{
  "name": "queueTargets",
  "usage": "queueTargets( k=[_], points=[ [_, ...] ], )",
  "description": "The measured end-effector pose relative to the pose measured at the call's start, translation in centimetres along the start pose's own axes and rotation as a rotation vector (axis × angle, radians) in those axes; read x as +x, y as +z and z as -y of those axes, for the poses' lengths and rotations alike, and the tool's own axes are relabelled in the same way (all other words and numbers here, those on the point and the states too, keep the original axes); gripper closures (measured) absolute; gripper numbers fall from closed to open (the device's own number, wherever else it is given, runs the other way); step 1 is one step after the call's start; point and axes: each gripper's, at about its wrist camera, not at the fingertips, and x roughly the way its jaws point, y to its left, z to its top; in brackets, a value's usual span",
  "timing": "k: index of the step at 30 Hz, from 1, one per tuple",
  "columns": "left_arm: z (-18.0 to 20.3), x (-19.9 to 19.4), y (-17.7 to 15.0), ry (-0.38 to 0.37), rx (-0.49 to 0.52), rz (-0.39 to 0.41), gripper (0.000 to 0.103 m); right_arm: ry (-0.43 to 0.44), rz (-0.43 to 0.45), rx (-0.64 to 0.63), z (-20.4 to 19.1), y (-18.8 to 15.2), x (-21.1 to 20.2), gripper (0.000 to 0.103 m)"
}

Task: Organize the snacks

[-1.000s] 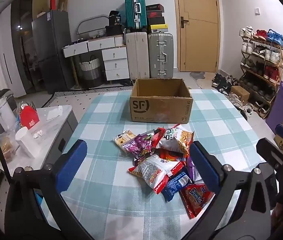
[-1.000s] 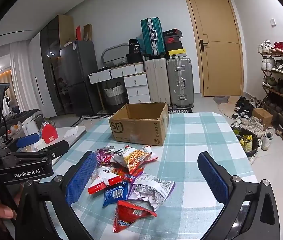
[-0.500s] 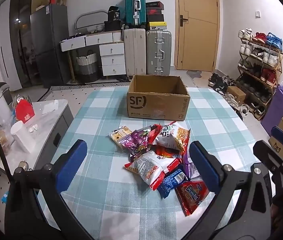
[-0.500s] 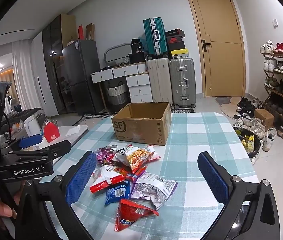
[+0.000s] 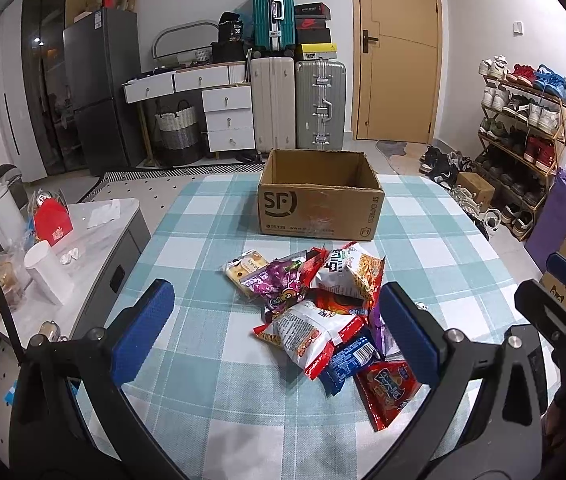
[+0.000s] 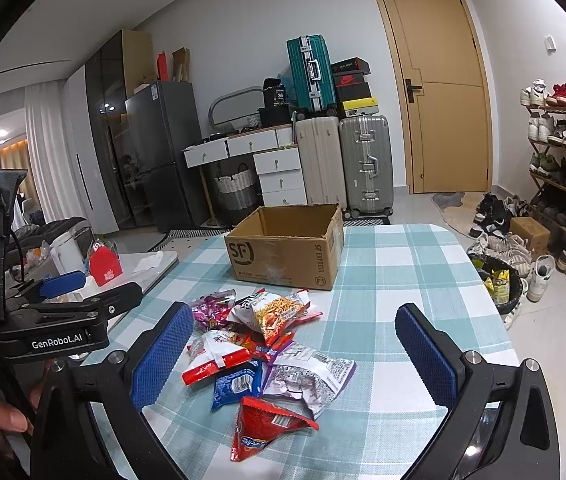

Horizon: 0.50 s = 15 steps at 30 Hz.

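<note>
Checked teal-and-white cloth covers the desk [image 5: 211, 216], with suitcases, a fridge and a shoe rack seen behind it. Snack packets [image 5: 319, 312] are heaped in one loose pile near the middle of the desk, overlapping each other: a noodle bag [image 6: 279, 312] on the far side, a purple pack [image 5: 283, 280] beside it, a white-and-red bag [image 5: 307, 332] in front, a blue pack [image 6: 237, 386], a silver-purple bag [image 6: 309, 374] and a red packet [image 6: 267, 428] nearest the cameras. An open cardboard box [image 5: 319, 208] marked SF is set just beyond the pile, upright, nothing seen inside it.

Compared with a second ago, the pile and box are unchanged in layout; the box is seen slightly lower and nearer in the left wrist view, so the left gripper has been brought a little forward. Very little change is noted in the right wrist view.

The left gripper [image 5: 275, 332] is held above the near edge of the desk, pointed at the pile, jaws spread wide, nothing between them. The right gripper [image 6: 295, 356] is held level to the right of it, also spread wide and empty, with the pile framed between its blue pads [image 6: 159, 356]. No packet is touched by either gripper.
</note>
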Motion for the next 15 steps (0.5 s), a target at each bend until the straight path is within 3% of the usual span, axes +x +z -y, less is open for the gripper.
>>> queueTargets(
  k=[15],
  points=[
    [-0.63,-0.32,-0.37,0.019,-0.009,0.024,0.001,-0.024,-0.029,0.015,0.51,-0.17,0.13,0.000]
  ],
)
